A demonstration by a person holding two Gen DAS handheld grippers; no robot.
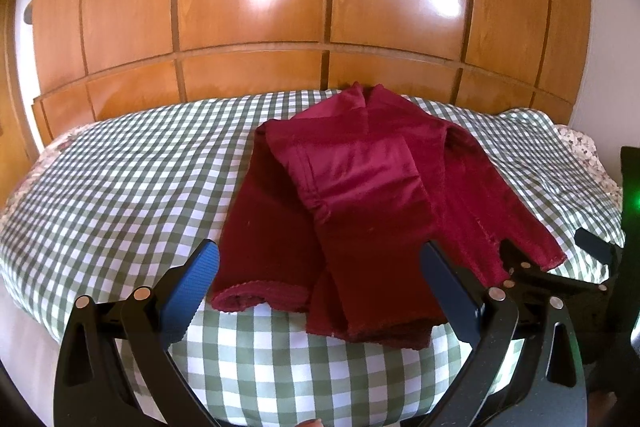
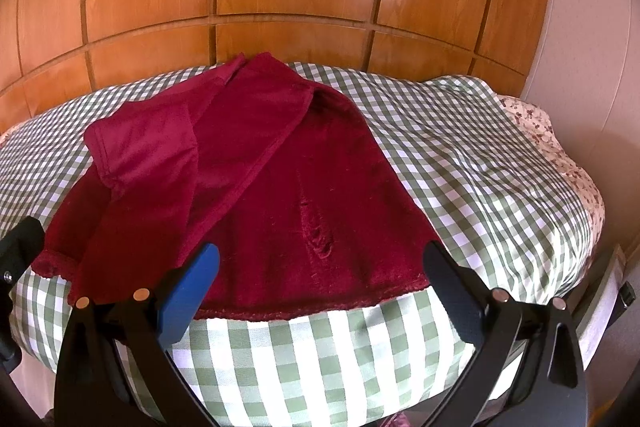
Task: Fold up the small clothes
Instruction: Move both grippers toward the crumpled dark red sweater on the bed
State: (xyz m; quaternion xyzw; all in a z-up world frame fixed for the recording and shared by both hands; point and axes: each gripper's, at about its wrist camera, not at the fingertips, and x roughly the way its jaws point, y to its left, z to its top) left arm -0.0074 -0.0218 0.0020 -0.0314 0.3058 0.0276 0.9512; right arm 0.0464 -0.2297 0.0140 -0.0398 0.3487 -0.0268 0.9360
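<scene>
A dark red velvety garment (image 1: 360, 195) lies partly folded on a green-and-white checked cloth (image 1: 132, 179), its sleeves laid over the body. It also shows in the right wrist view (image 2: 280, 195), with its hem toward me. My left gripper (image 1: 320, 279) is open and empty, its blue-padded fingers (image 1: 192, 291) standing just above the garment's near hem. My right gripper (image 2: 320, 283) is open and empty over the near right hem; it also shows at the right edge of the left wrist view (image 1: 560, 267).
The checked cloth (image 2: 480, 167) covers a rounded padded surface with a floral fabric (image 2: 560, 147) at its right edge. A glossy wooden panelled wardrobe (image 1: 280, 7) stands right behind it. A white wall (image 2: 592, 27) is at the right.
</scene>
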